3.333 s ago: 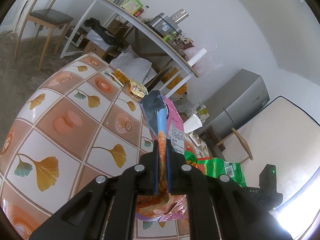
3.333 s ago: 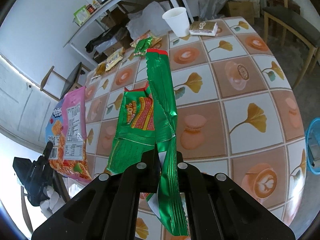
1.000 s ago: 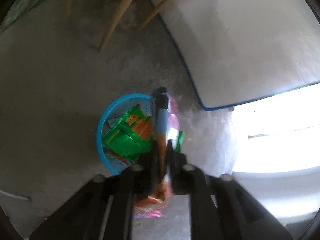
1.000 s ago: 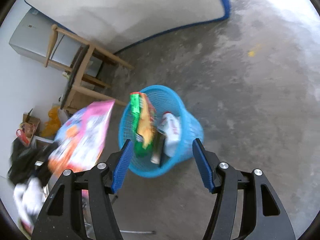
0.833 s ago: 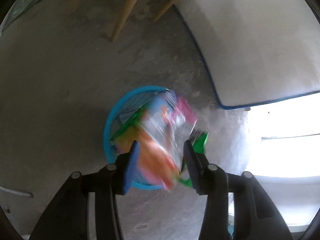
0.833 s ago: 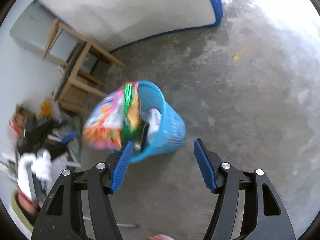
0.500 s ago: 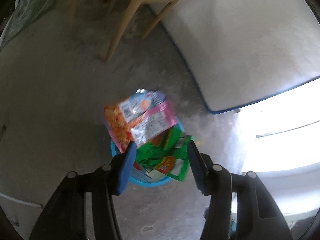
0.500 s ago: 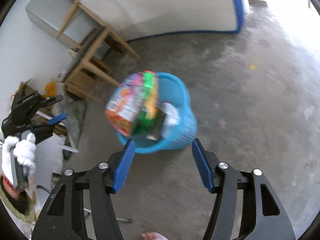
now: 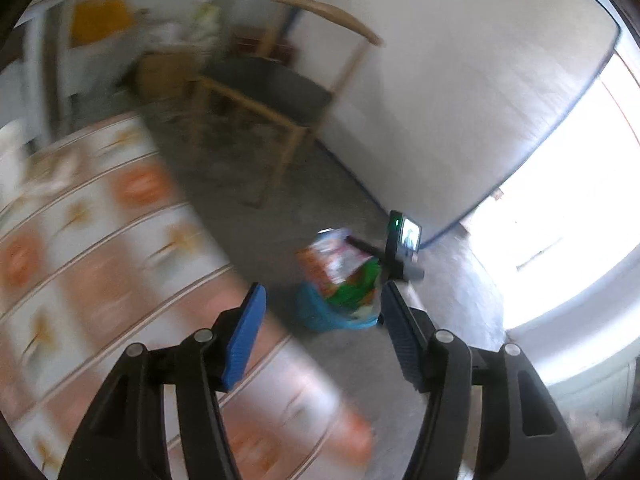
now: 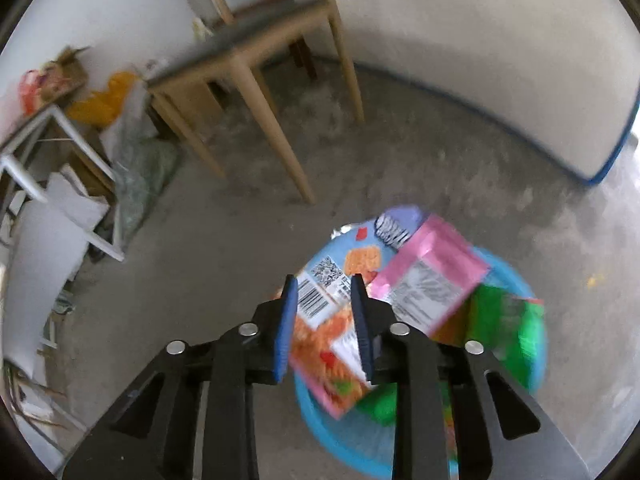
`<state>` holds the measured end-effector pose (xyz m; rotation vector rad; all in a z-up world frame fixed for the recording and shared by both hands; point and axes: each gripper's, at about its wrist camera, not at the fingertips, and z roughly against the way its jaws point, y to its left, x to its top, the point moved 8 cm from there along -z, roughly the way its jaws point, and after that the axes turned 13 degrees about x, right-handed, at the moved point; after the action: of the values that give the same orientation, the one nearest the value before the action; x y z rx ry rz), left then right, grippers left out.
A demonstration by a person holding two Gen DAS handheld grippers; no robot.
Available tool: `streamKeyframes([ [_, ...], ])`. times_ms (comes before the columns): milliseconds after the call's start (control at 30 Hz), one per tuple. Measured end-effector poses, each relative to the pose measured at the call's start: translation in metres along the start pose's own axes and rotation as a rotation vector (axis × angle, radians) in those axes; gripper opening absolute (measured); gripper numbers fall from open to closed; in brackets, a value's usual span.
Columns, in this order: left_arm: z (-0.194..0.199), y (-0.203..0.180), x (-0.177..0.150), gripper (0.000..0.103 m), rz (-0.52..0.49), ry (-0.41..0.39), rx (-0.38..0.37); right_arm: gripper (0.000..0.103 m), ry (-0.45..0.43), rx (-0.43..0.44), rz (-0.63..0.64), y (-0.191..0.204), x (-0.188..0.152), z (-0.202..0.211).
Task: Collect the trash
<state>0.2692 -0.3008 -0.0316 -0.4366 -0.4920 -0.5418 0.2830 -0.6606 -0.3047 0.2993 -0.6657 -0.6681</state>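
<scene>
Left hand-held gripper (image 9: 318,312): lower centre of the left wrist view, blue-padded jaws spread wide, nothing between them. Blurred bench (image 9: 100,248) with an orange-and-white tiled cloth fills the left and lower left of that frame

Right hand-held gripper (image 10: 323,308): lower centre of the right wrist view, jaws parted with a narrow gap, gripping nothing; the wrappers seen through the gap lie beyond the pads. Its back end, a small lit screen, shows at centre right of the left wrist view

Blue basket (image 10: 516,276): lower right of the right wrist view, standing on the grey concrete floor (image 10: 224,288); in the left wrist view it sits at lower centre between the pads, well below them

Pink snack bag (image 10: 434,276): on top of the basket's contents, tilted, back panel up. White label block, print too blurred to read. A purple corner carries dark lettering, unreadable

Orange-and-blue snack bag (image 10: 332,344): beneath and left of the pink one, overhanging the basket's near rim. Barcode and QR code visible; no brand legible

Green wrapper (image 10: 506,332): right side of the basket, under the pink bag, blurred

Wooden chair (image 10: 260,52): upper centre of the right wrist view, dark seat, pale legs, on the floor beyond the basket

Mattress (image 10: 480,64): white, blue-edged, upper right, leaning behind the basket
</scene>
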Motion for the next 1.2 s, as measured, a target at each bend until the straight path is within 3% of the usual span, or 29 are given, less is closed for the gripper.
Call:
streamKeyframes([
  [67,0.031,0.05,-0.026,0.058,0.078,-0.026,0.083,0.019,0.089,-0.076,-0.023,-0.026,-0.016,-0.037],
  [133,0.058,0.095,-0.053,0.058,0.168,-0.041,0.158,0.011,0.193,-0.091,-0.091,-0.052,-0.043,-0.067],
  [233,0.093,0.148,-0.09,0.058,0.309,-0.055,0.243,0.01,0.28,-0.134,-0.11,-0.077,-0.073,-0.089],
  [367,0.12,0.189,-0.125,0.058,0.44,-0.07,0.301,0.002,0.379,-0.167,-0.15,-0.099,-0.102,-0.111],
  [533,0.139,0.218,-0.142,0.058,0.527,-0.091,0.337,0.002,0.392,-0.192,-0.151,-0.093,-0.107,-0.12],
  [833,0.136,0.22,-0.146,0.058,0.515,-0.108,0.312,0.01,0.249,-0.124,-0.175,-0.083,-0.118,-0.062],
  [1000,0.146,0.204,-0.141,0.058,0.434,-0.164,0.304,0.02,0.117,-0.003,-0.169,-0.064,-0.125,0.004],
  [1200,0.169,0.178,-0.145,0.058,0.35,-0.251,0.281,0.022,-0.036,0.096,-0.137,-0.043,-0.133,0.102],
])
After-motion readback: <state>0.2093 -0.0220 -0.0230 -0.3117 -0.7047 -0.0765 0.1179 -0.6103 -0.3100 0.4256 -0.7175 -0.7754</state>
